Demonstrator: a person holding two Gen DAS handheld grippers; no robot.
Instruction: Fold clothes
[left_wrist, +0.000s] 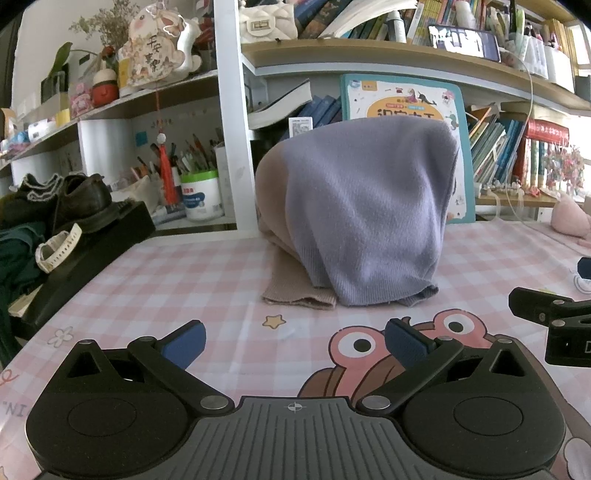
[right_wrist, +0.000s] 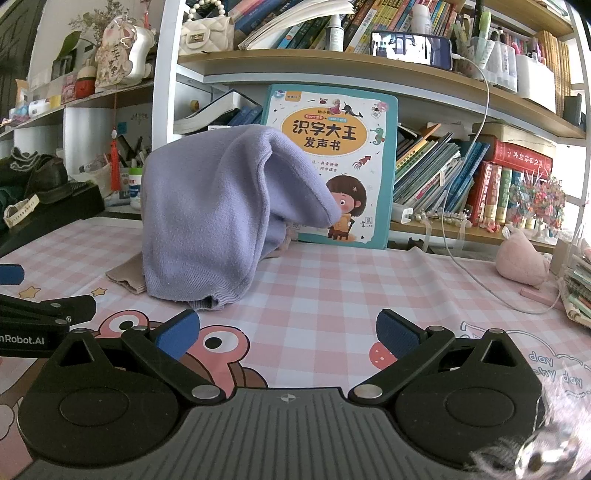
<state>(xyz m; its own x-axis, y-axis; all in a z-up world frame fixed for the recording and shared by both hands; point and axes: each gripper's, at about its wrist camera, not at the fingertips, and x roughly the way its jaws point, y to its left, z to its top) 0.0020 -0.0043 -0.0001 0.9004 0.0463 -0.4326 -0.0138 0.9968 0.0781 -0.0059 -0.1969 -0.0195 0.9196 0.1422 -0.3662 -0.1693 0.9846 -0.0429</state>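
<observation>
A lavender knit garment (left_wrist: 369, 206) stood heaped in a tall mound at the back-centre of the tabletop (left_wrist: 184, 280), draped over a beige knit piece (left_wrist: 291, 288) whose ribbed edge lay flat on the cloth in front and to the left of it. In the right wrist view the lavender garment (right_wrist: 207, 221) showed a folded ridge running down its right side, with a ribbed hem touching the tabletop (right_wrist: 332, 288) and the beige piece (right_wrist: 125, 277) peeking out at its left.

Just behind the mound leaned a teal-framed children's book (right_wrist: 332, 155) whose cover read "识字大王 发声书". The tabletop was covered in a pink-and-white check cloth printed with a cartoon figure and, at the right, the word "day".

The left gripper (left_wrist: 295, 345) hovered low over the cloth in front of the clothes, its blue-padded fingers spread wide and holding nothing. The right gripper (right_wrist: 288, 334) was likewise released, its jaws apart and empty, close beside the left one, whose black body carried lettering ending in "nRobot.AI".

To the left, a dark shoe (left_wrist: 81, 199) sat on a black box, with a white tub of pens (left_wrist: 201, 195) behind. Shelves of books (right_wrist: 443, 173) ran along the back, a phone (right_wrist: 410, 48) lay on the upper shelf with a white cable hanging from it, and a pink plush toy (right_wrist: 522, 258) rested at the right.
</observation>
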